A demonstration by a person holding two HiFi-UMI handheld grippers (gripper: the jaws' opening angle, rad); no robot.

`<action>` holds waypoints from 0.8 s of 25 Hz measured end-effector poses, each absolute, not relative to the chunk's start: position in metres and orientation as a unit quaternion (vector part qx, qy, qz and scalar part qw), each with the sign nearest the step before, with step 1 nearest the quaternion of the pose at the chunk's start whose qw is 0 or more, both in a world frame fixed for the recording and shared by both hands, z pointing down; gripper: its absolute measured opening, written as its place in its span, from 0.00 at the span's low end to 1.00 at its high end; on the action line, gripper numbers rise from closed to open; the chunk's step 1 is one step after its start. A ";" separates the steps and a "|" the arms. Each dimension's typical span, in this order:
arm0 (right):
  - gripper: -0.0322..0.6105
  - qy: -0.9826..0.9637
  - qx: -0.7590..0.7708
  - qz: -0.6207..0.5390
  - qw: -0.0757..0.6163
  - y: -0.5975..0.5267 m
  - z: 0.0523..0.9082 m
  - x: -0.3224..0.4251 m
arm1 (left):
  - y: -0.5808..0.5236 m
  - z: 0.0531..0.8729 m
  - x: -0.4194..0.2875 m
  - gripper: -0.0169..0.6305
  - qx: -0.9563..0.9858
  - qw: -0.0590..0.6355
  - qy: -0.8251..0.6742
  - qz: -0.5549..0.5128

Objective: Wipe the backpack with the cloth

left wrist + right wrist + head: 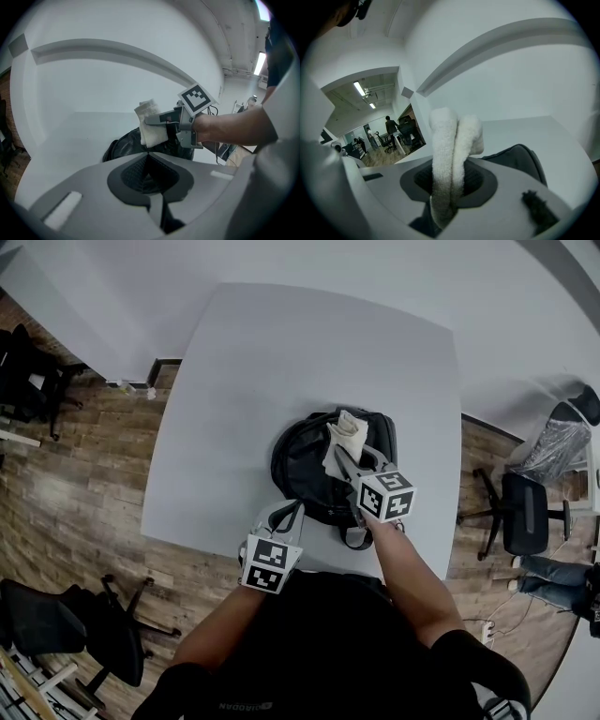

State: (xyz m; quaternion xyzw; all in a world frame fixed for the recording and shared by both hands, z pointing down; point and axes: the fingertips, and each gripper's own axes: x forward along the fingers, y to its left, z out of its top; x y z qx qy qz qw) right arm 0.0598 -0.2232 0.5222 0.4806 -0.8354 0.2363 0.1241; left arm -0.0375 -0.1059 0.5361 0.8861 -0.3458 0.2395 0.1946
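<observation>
Bearing black backpack (305,465): grey table (281,381), wood floor (66,502).

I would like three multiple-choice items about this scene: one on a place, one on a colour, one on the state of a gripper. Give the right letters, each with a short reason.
1. Where does the backpack lie?
A. on a shelf
B. on the table
C. in a box

2. What colour is the cloth?
A. white
B. red
C. blue

3. How do the jaws of the left gripper stand?
A. shut on the cloth
B. wide apart
C. together, with nothing between them

Answers:
1 B: the black backpack rests on the grey table, near its front edge.
2 A: the cloth held in the right gripper is white.
3 C: the left gripper view shows its jaws closed and empty.
</observation>
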 end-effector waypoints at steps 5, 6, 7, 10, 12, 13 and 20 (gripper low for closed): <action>0.20 -0.833 0.489 0.231 0.118 -0.221 0.516 0.073 | -0.104 0.535 -0.027 0.04 0.890 0.192 -0.338 0.239; 0.20 -0.833 0.490 0.230 0.116 -0.221 0.515 0.076 | -0.104 0.535 -0.025 0.04 0.890 0.192 -0.337 0.239; 0.20 -0.832 0.491 0.230 0.115 -0.221 0.514 0.079 | -0.103 0.535 -0.023 0.04 0.891 0.191 -0.336 0.239; 0.20 -0.831 0.494 0.230 0.108 -0.221 0.509 0.087 | -0.103 0.534 -0.017 0.04 0.892 0.191 -0.333 0.240; 0.20 -0.832 0.496 0.228 0.102 -0.219 0.506 0.091 | -0.101 0.535 -0.014 0.04 0.892 0.190 -0.333 0.240; 0.20 -0.832 0.497 0.227 0.100 -0.219 0.504 0.092 | -0.100 0.535 -0.013 0.04 0.892 0.189 -0.332 0.240; 0.20 -0.827 0.511 0.215 0.091 -0.215 0.490 0.110 | -0.095 0.532 -0.005 0.04 0.894 0.185 -0.329 0.241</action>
